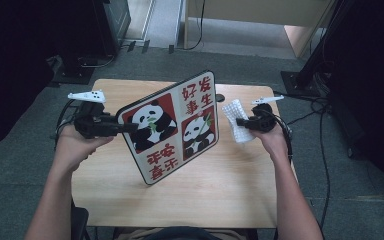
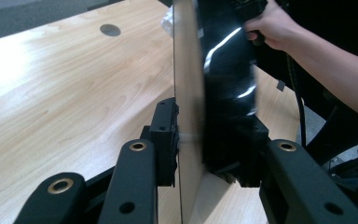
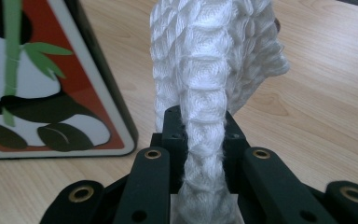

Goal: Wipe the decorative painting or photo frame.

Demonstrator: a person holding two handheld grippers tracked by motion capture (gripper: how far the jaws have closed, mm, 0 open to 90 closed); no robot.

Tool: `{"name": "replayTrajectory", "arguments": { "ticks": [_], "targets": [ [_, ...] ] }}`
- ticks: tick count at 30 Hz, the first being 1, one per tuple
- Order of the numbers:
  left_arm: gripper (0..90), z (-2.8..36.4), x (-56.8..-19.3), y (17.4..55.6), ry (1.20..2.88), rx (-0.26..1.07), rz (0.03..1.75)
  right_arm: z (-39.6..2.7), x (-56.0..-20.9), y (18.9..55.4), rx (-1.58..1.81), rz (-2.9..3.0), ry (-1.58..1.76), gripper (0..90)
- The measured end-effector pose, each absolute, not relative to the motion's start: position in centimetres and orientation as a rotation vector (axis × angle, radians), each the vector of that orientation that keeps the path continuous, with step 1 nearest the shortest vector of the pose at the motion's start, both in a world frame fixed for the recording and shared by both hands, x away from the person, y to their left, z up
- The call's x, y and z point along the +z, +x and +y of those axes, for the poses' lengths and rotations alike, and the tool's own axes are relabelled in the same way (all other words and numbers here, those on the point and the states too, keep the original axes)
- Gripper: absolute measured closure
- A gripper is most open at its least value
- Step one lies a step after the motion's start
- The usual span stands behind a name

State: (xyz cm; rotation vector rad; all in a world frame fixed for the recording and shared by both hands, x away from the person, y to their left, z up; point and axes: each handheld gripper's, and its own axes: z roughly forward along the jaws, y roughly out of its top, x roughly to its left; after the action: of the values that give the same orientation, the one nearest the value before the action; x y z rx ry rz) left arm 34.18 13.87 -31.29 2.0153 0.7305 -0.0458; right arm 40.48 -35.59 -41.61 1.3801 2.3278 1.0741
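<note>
Seen from the high view: a panda-printed board (image 1: 172, 127) stood on edge near the middle of the wooden table (image 1: 230, 185), tilted, its left edge pinched by the left gripper (image 1: 125, 128); off to the right, a white waffle-weave cloth (image 1: 236, 120) clamped in the right gripper (image 1: 241, 121) and held above the tabletop, just beside the board's right edge.

From the left gripper view: board (image 2: 189, 93) edge-on, rising straight up between the two black jaws — pads pressed against both faces, the jaws closed down onto it, glossy dark back facing right. Person's other hand (image 2: 272, 23) visible beyond, top right.

From the right gripper view: jaws drawn tight on a bunched fold of the cloth (image 3: 209, 70), which stands up between them in a twisted column; board's panda face and rounded black rim (image 3: 51, 93) resting on the table (image 3: 317, 93) close at left — apart from the cloth.
</note>
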Motion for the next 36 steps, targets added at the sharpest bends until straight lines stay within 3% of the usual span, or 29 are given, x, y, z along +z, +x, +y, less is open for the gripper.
{"name": "replayTrajectory", "arguments": {
  "ticks": [12,24,36],
  "targets": [
    [67.6,13.5,-31.7,34.2,2.000,-0.031,0.709,-34.6,-39.5,40.7,1.110,2.330,1.387,78.7],
    [70.7,13.5,-31.8,34.3,1.987,-0.044,0.722,-34.0,-34.4,41.3,1.186,2.359,1.297,75.2],
    [77.8,13.3,-31.8,34.4,1.988,-0.045,0.719,-33.0,-31.0,42.2,1.158,2.388,1.236,79.8]
  ]
}}
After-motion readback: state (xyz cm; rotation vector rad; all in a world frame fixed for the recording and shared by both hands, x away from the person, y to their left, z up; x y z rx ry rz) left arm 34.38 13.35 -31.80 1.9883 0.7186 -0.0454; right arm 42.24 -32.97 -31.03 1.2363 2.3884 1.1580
